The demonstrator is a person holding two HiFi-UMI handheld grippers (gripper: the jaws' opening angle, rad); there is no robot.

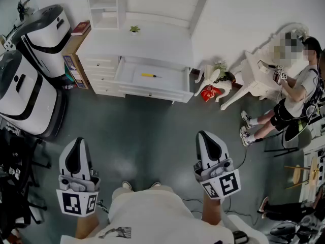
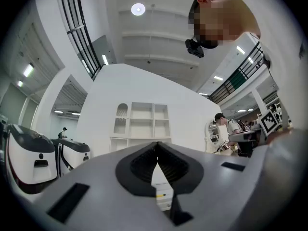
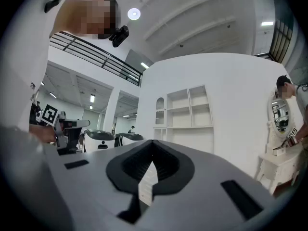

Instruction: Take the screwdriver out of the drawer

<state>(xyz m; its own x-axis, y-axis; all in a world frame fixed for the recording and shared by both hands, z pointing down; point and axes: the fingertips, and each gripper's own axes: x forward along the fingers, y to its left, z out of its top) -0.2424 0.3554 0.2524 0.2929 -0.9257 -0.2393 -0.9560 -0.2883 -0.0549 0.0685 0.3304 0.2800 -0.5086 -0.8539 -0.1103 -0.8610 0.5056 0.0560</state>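
Note:
A yellow-handled screwdriver (image 1: 151,75) lies in the open top drawer (image 1: 152,89) of a white cabinet (image 1: 137,47) across the floor from me. Both grippers hang well short of it, pointing toward the cabinet. My left gripper (image 1: 77,145) is shut with nothing between its jaws; in the left gripper view its jaws meet at the tip (image 2: 157,148), and a bit of the screwdriver (image 2: 161,195) shows through the gap below. My right gripper (image 1: 207,139) is also shut and empty, its jaws touching at the tip (image 3: 153,148).
Two large white machines (image 1: 30,85) stand at the left beside a low shelf with a book (image 1: 81,28). A small plant (image 1: 134,29) sits on the cabinet top. A red bag (image 1: 208,93) lies by a white vanity table (image 1: 254,80), where a person (image 1: 299,95) sits.

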